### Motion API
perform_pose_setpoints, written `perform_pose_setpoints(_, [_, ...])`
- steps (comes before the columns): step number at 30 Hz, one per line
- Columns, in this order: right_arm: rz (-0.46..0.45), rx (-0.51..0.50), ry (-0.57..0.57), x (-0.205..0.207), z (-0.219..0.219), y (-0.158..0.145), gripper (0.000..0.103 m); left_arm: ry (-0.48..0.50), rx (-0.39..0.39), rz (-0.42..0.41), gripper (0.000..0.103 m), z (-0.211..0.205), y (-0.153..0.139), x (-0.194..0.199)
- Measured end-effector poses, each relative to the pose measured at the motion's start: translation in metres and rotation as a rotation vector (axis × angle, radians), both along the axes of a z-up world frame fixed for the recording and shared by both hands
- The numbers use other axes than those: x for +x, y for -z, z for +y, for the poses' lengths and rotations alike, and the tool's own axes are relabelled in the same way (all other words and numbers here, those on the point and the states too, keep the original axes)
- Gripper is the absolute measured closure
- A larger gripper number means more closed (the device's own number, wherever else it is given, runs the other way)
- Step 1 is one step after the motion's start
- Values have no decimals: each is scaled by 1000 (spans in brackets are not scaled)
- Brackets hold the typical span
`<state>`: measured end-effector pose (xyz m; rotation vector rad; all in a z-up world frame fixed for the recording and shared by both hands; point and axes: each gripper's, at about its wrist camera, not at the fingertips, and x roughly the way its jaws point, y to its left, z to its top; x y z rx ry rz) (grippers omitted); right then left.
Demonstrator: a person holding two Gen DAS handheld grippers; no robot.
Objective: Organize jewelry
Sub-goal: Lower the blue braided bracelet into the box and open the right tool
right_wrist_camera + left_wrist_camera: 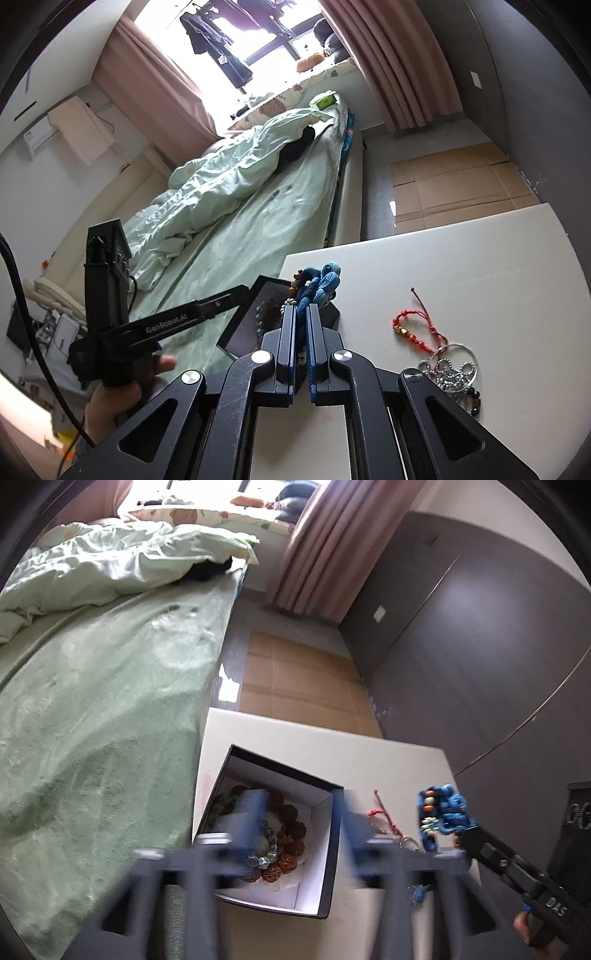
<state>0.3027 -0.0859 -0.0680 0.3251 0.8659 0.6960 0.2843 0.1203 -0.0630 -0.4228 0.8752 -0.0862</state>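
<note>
Gripping blue knotted bracelet (320, 286) in right gripper (301, 314) jaws | left gripper (301, 812) jaws wide over box (325, 849)

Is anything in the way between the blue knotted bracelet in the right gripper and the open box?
Yes: the left gripper, jaws open, hangs over the box; the blue bracelet in the right gripper has it in its path.

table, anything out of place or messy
Some jewelry is outside the box: a red cord bracelet and a silver chain piece lie loose on the table, and the right gripper holds a blue one.
</note>
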Motion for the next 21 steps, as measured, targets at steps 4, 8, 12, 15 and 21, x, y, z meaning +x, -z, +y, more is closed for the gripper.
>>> perform_pose_setpoints(4, [13,25,-20,1,6,2,97,-68,-28,-61,23,12,-8,-17])
perform_pose_setpoints(8, [33,59,-43,2,15,6,97,-104,-54,-69,23,21,-7,-26])
perform_pose_setpoints(12, [62,90,-54,6,31,14,97,-120,-56,-83,23,27,-7,-31])
perform_pose_setpoints(15, [82,122,-51,10,41,19,97,-128,-48,-91,23,31,-7,-35])
perform_pose_setpoints(21, [144,162,-91,23,62,29,86,-147,-33,-93,23,40,-6,-39])
